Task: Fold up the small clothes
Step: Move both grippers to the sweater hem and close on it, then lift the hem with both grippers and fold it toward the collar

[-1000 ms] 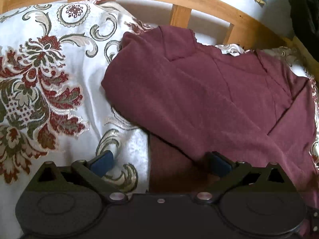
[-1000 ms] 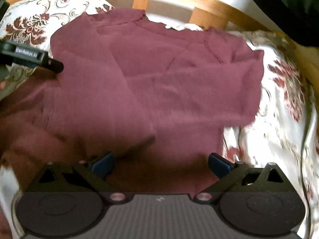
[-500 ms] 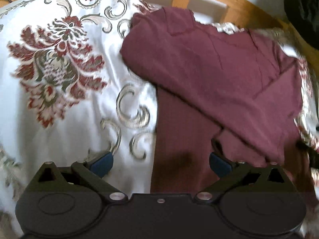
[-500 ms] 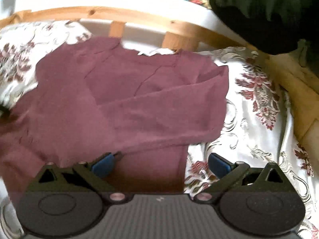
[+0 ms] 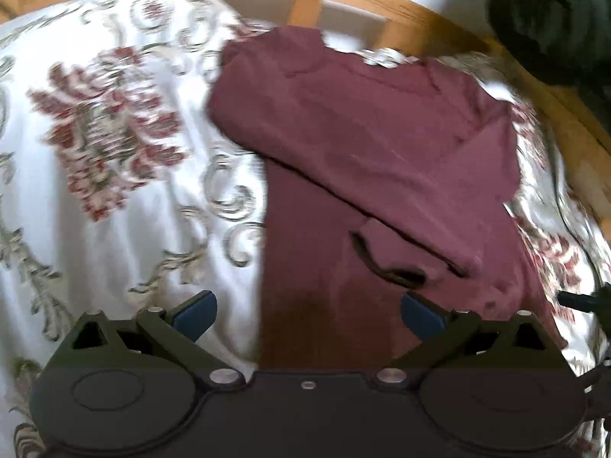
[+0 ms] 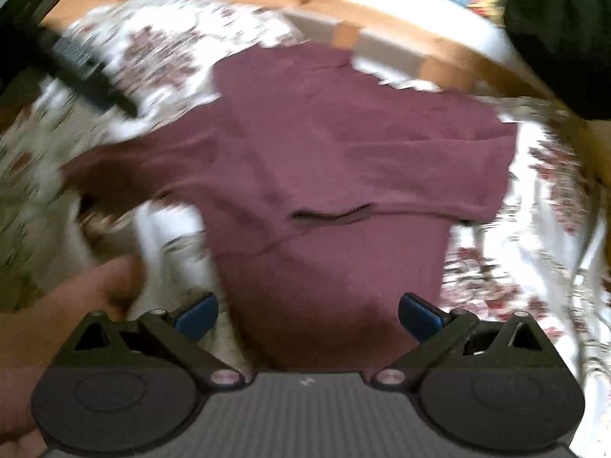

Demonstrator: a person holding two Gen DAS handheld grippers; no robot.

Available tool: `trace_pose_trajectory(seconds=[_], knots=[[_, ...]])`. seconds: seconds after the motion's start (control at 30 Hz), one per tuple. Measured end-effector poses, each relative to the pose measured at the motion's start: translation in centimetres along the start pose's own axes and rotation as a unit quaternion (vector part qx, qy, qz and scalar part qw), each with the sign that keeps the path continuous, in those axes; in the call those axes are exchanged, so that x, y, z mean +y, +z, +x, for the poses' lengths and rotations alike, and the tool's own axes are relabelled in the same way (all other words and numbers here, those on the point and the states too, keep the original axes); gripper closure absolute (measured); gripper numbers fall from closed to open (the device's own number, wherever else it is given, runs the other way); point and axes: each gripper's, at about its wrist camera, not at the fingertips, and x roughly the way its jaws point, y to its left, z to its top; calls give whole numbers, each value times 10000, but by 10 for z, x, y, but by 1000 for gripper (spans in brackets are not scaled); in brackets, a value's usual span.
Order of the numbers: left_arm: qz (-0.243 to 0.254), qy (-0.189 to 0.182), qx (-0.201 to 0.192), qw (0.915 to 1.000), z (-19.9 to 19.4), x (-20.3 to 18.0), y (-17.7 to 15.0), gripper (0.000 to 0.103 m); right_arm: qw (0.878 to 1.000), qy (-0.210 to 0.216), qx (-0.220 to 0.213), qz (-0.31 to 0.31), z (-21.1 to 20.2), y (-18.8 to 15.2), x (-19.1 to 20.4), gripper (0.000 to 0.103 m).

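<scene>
Now, with both the left claw (image 5: 307,315) and right claw (image 6: 307,315) spread empty, we should pinch the sweater (image 6: 343,160) hem corners evenly.

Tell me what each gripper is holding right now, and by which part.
Nothing. The left gripper and right gripper both have jaws wide open above the maroon top, gripping no part of it.

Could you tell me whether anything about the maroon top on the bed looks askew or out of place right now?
The maroon top is only partly folded: both sleeves lie across its body, and one cuff gapes open near the middle. Nothing looks torn or spilled. Both tools are open, holding nothing.
</scene>
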Motion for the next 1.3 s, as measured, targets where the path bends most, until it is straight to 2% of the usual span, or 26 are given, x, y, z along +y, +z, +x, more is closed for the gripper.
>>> trace_pose_trajectory(seconds=[0.07,0.13,0.27,0.3,0.33,0.37,0.43,0.47,0.63,0.77,0.97,1.17,1.23,1.3], knots=[[234,-125,36,9996,1,-11,-5,1,9996,-8,154,-242,9,2,13,4],[416,-313,81,9986,2,-20,-9,1,9994,-42,101,-318,16,6,19,16],[822,-674,129,9942,2,-37,-18,1,9997,38,38,-223,29,17,21,31],[948,-773,115,9924,1,-42,-21,1,9998,97,33,-159,31,18,22,40],[1068,-863,93,9905,1,-46,-24,1,9998,163,29,-54,33,19,21,55],[1181,-939,74,9885,1,-51,-27,1,9996,261,24,73,34,20,19,62],[1421,-1062,-6,9841,2,-59,-33,1,9991,390,9,161,35,22,17,85],[1532,-1100,-63,9820,3,-63,-36,1,9990,431,-28,131,34,23,16,90],[2304,-1156,-349,9656,13,-86,-49,1,9962,727,-226,416,20,31,1,94],[2877,-885,-764,9506,18,-104,-57,1,9922,980,-458,613,3,41,-14,94],[3187,-437,-1286,9381,23,-114,-64,3,9857,1264,-792,791,-16,50,-29,94],[3664,2,-1433,9194,24,-124,-72,19,9853,1226,-861,826,-24,46,-31,94],[3769,153,-1398,9155,23,-123,-74,23,9853,1171,-877,880,-26,44,-31,94],[3791,291,-1334,9152,21,-120,-75,26,9853,1146,-898,890,-29,43,-32,94]])
